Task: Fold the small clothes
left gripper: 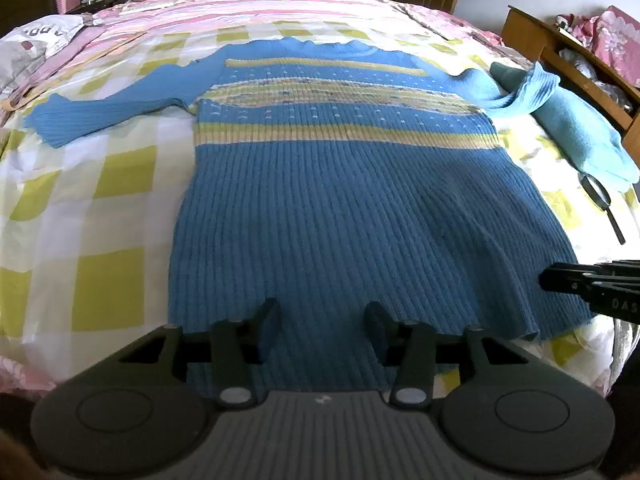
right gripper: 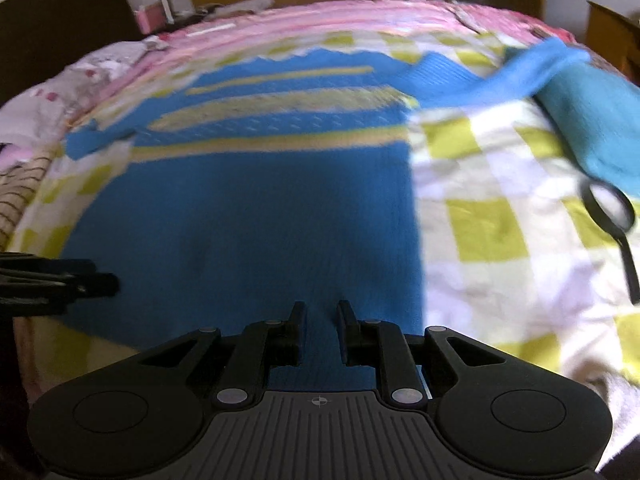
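A small blue ribbed sweater (left gripper: 320,184) with yellow stripes lies flat on the checked bed cover, sleeves spread out, hem toward me. It also shows in the right wrist view (right gripper: 248,208), blurred. My left gripper (left gripper: 322,312) is open, its fingers over the hem near the middle. My right gripper (right gripper: 320,312) hangs over the hem near the sweater's right side, its jaws a small gap apart with blue knit showing between them. The right gripper's tip shows in the left wrist view (left gripper: 560,280).
The yellow-and-white checked cover (left gripper: 100,208) covers the bed. A light teal folded garment (left gripper: 580,136) lies at the right under the right sleeve end. A black magnifying glass (left gripper: 600,200) lies next to it. Pink bedding (left gripper: 240,8) lies behind, a wooden shelf (left gripper: 560,48) at the right.
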A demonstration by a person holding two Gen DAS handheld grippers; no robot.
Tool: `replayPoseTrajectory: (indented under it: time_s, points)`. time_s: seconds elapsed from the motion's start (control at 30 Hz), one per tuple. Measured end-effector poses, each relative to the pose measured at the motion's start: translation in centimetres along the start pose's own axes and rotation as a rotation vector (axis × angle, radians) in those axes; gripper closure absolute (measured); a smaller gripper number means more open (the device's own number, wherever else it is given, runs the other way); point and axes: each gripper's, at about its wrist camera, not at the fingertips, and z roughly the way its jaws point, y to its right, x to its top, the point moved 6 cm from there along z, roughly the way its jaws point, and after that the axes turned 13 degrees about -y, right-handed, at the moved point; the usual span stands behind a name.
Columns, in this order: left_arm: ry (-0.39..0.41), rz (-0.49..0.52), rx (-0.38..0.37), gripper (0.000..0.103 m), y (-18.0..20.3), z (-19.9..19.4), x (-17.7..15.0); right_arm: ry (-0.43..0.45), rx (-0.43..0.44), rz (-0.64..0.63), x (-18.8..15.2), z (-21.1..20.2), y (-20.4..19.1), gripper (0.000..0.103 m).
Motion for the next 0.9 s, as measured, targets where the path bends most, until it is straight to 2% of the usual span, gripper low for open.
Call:
replayPoseTrajectory:
  time_s: [0.03,0.1,0.2,0.47,0.77,0.9]
  points:
    - [-0.001,0.003,-0.007,0.042,0.1,0.1,0.0,0.000,-0.002,0.007,-0.1,0.0,0.3,0.088]
    - [-0.005,0.012,-0.020,0.030,0.4,0.2,0.1,0.001,-0.006,0.013,-0.2,0.0,0.5,0.088]
    - [-0.012,0.027,-0.018,0.021,1.0,0.4,0.1,0.002,-0.007,0.012,-0.2,0.0,0.5,0.087]
    - [-0.009,0.028,0.007,0.013,1.7,0.7,0.1,0.007,0.000,0.018,-0.2,-0.2,0.5,0.087]
    - [0.003,0.001,0.030,0.013,1.9,0.4,0.5,0.039,0.013,-0.011,0.4,-1.1,-0.7,0.087]
    - [0.039,0.001,0.058,0.013,2.0,-0.2,1.3,0.056,0.020,-0.024,1.1,-1.3,-1.3,0.082]
